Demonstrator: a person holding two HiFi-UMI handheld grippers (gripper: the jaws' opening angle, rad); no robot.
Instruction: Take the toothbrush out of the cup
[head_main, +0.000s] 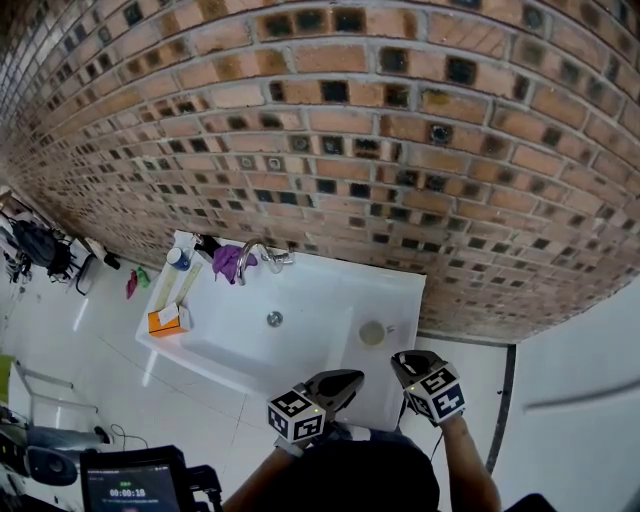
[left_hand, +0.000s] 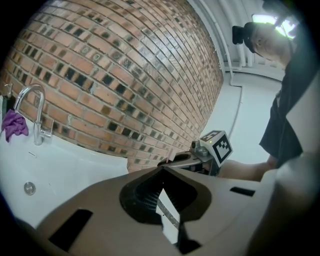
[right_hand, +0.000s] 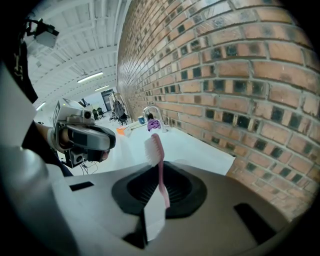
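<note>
A screen (head_main: 132, 487) at lower left is showing timer digits too blurred to read, and an orange box (head_main: 167, 319) on the left ledge of the sink (head_main: 300, 350) is showing no legible print. A purple cloth (head_main: 228, 262) is lying beside the tap (head_main: 255, 255), tight against the brick wall (head_main: 400, 150), while the bowl is lying open. The left gripper (head_main: 350, 380) is hovering at the sink's near edge, jaws together on nothing. The cup (head_main: 372, 333) is standing on the right ledge, near the rim. Just beside it, the right gripper (head_main: 402, 362) is clamping the pink toothbrush (right_hand: 160, 172), out of the cup, bristles up.
</note>
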